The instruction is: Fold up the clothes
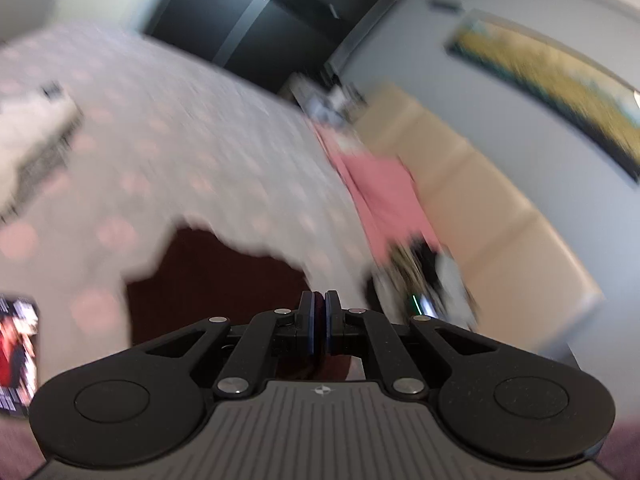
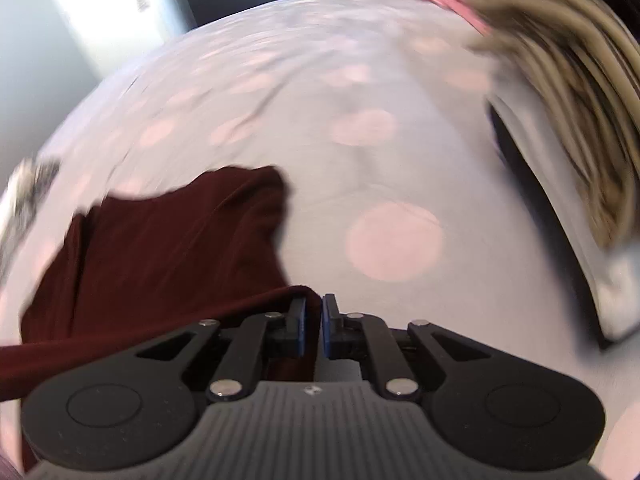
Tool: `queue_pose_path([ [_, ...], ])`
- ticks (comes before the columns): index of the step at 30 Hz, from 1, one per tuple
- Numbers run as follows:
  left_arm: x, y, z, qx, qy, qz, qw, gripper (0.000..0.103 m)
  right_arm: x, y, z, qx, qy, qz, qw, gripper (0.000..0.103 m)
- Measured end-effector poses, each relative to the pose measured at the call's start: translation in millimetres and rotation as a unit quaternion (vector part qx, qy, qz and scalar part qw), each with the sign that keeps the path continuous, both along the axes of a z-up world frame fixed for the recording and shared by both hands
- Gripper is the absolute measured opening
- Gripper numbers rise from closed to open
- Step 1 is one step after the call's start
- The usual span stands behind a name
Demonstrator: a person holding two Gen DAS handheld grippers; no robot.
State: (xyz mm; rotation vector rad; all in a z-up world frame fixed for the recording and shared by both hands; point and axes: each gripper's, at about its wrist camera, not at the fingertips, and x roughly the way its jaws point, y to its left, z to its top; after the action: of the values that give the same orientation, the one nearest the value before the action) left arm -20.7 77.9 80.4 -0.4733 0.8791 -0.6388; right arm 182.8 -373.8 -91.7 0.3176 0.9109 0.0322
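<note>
A dark maroon garment (image 1: 216, 276) lies partly on a bed sheet with pale pink dots (image 1: 180, 140). My left gripper (image 1: 319, 300) is shut, and maroon cloth is pinched between its pads. In the right wrist view the maroon garment (image 2: 160, 248) stretches away to the left, with one taut edge running up to my right gripper (image 2: 314, 306). That gripper's jaws stand almost together and grip the garment's corner at the tips. Both views are blurred by motion.
A pink garment (image 1: 380, 188) lies near the beige padded headboard (image 1: 500, 208). A beige-and-dark striped garment (image 2: 560, 92) lies at the right. A white and dark patterned cloth (image 1: 36, 140) sits at the left, and a printed picture (image 1: 16, 356) at the lower left.
</note>
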Motion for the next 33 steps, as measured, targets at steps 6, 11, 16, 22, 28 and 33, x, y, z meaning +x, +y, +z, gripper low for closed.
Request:
queue_pose_path([
  [6, -37.9, -76.0, -54.1, 0.001, 0.133, -0.144, 0.9806, 0.003, 3.0, -29.2, -13.7, 0.086, 0.023, -0.051, 0.995, 0.01],
  [11, -37.6, -149.7, -118.7, 0.028, 0.218, -0.237, 0.9464, 0.003, 2.2, -29.4, -14.7, 0.083, 0.028, -0.053, 0.995, 0.01],
  [16, -24.0, -172.5, -136.9, 0.062, 0.224, -0.258, 0.9378, 0.003, 0.7, -22.8, -7.5, 0.061, 0.027, -0.018, 0.998, 0.017],
  [22, -21.1, -174.0, -142.3, 0.065, 0.221, -0.269, 0.9353, 0.003, -17.8, -23.1, 12.7, -0.012, 0.018, 0.003, 1.0, 0.035],
  [28, -21.6, -171.9, -146.0, 0.058, 0.218, -0.281, 0.9329, 0.003, -65.0, -39.5, 52.6, -0.089, -0.022, 0.01, 0.996, 0.036],
  [33, -18.9, -172.7, -156.2, 0.049, 0.217, -0.282, 0.9332, 0.003, -117.3, -47.6, 75.3, -0.08, -0.027, 0.042, 0.996, 0.04],
])
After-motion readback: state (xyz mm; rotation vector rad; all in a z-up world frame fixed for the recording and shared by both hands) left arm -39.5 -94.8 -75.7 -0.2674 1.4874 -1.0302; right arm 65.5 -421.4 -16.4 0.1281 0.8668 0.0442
